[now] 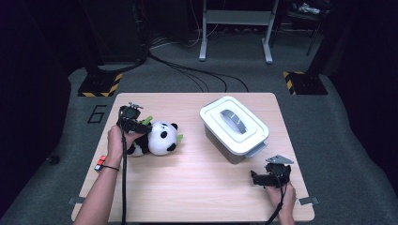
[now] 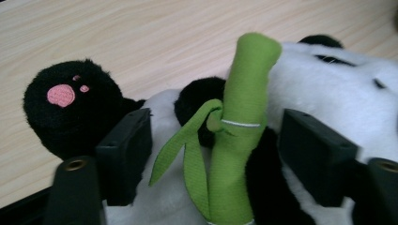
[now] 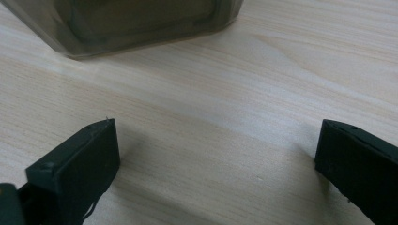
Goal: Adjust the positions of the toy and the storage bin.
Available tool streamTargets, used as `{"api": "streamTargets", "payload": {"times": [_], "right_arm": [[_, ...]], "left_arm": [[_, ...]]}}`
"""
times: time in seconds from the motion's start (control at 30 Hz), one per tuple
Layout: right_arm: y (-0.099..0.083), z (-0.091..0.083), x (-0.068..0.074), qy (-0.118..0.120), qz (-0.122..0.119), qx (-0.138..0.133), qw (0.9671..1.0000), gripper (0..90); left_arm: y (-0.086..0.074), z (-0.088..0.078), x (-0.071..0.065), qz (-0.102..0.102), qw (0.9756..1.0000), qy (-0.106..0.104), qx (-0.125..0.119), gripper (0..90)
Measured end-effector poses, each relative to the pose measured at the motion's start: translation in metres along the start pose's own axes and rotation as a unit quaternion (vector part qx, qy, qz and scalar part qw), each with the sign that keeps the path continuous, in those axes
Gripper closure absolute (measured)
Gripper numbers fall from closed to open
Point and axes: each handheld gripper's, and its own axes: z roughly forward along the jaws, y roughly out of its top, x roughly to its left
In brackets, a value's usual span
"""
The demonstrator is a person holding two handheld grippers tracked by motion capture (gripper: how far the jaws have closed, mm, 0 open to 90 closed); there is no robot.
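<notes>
One panda plush (image 1: 159, 138) on the table (image 1: 197, 192), with one green bamboo stalk (image 2: 237, 140) sewn to it. One lidded white box (image 1: 233, 123). One small puzzle cube (image 1: 100, 163) at the table's left edge. Two grippers: left gripper (image 1: 141, 125), right gripper (image 1: 267, 178). Two hazard-striped floor bases behind.

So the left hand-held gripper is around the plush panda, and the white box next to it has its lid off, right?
Not quite. The white box has its lid on; the high view shows the lid with its grey handle in place. The rest holds: the left hand-held gripper has its jaws on either side of the plush panda.
</notes>
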Motion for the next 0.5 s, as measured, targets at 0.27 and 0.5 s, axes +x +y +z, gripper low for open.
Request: {"api": "streamTargets", "payload": {"times": [0.27,0.5], "right_arm": [[0.000,0.000,0.000,0.000,-0.002,-0.001,1.0000,0.0],[0.000,0.000,0.000,0.000,-0.002,-0.001,1.0000,0.0]], "left_arm": [[0.004,0.008,-0.008,0.028,0.9993,0.024,0.008,67.5],[0.003,-0.004,-0.010,0.049,0.9985,0.010,-0.025,71.7]]}}
